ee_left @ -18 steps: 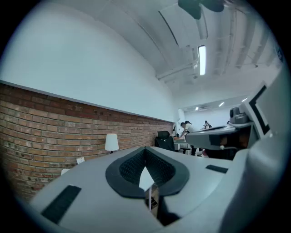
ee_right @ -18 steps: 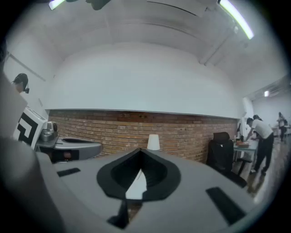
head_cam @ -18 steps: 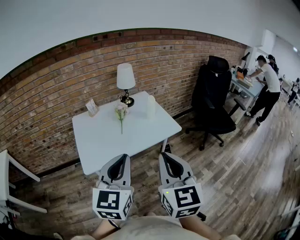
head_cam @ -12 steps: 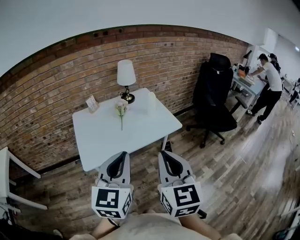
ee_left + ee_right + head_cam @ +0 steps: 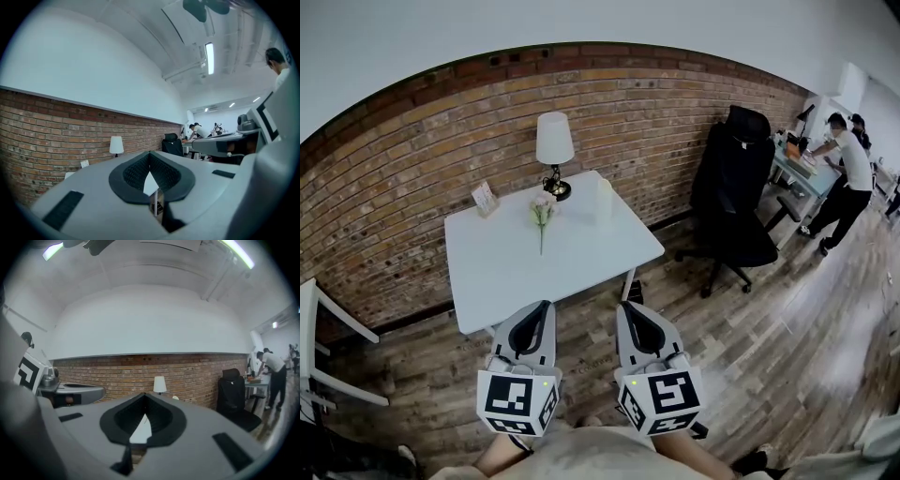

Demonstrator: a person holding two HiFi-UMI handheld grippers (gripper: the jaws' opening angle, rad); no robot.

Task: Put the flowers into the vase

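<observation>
Head view. Flower [image 5: 541, 217] flat on the white table [image 5: 581, 272], on its far half; long axis along the 12-to-6 line; pale bloom at the 12 o'clock end, toward the brick wall [image 5: 412, 159]; thin green stem pointing to 6 o'clock, toward the grippers. White vase [image 5: 603, 200] upright at 3 o'clock of the bloom, near it but apart; flower outside it. Lamp [image 5: 555, 155] at 12 o'clock of the bloom, just beyond it; small card [image 5: 485, 198] at 10 o'clock.

Left gripper [image 5: 546, 306] and right gripper [image 5: 623, 306] side by side at 6 o'clock of the table, off its near edge and over the wooden floor [image 5: 750, 356]; both level, aimed at the table, well apart from the flower. Left jaws closed tip to tip, gripping nothing; right jaws likewise closed and empty.

Black office chair [image 5: 736, 202] at 3 o'clock of the table; person [image 5: 848, 173] at a desk beyond it; white chair [image 5: 323, 342] at 9 o'clock.

Against the frame of a moment before: flower at the same spot on the table, same heading; table and lamp a little higher in the picture; grippers in much the same low place, jaws unchanged; person at the desk nearer the right edge.
</observation>
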